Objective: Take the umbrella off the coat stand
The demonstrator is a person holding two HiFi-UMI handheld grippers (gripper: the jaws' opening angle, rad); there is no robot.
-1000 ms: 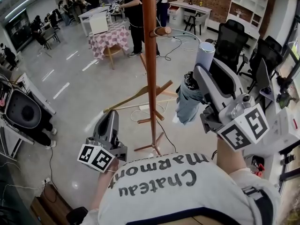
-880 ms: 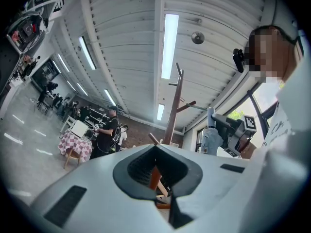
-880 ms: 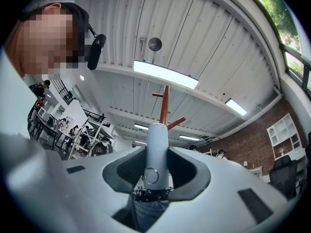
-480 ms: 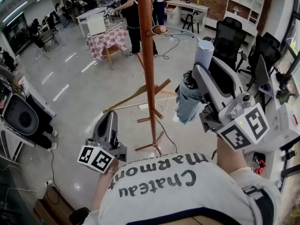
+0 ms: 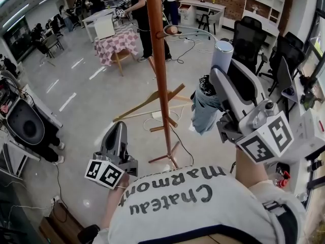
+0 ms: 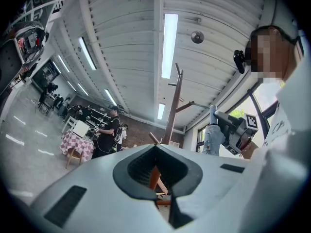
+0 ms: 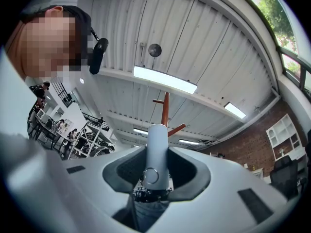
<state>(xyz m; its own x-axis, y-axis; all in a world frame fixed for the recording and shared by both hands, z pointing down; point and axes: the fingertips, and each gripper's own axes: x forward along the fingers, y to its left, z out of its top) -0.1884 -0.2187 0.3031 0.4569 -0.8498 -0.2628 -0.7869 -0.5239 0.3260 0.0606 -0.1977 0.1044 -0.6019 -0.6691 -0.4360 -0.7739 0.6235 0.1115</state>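
The wooden coat stand (image 5: 160,75) rises up the middle of the head view, with a peg (image 5: 170,31) pointing right. My right gripper (image 5: 219,80) is shut on the folded umbrella (image 5: 204,108), held upright just right of the pole and apart from it. Its pale blue handle (image 5: 222,55) sticks up past the fingers. A thin pale cord arcs between the peg tip and the handle; I cannot tell whether it is attached. In the right gripper view the handle (image 7: 157,152) sits clamped between the pads. My left gripper (image 5: 118,131) hangs low left of the stand, shut and empty.
A checked-cloth table (image 5: 118,37) and several people stand at the back. Black office chairs (image 5: 249,39) line the right side. Black equipment (image 5: 23,121) sits at the left edge. Cables (image 5: 152,121) trail on the floor round the stand's feet.
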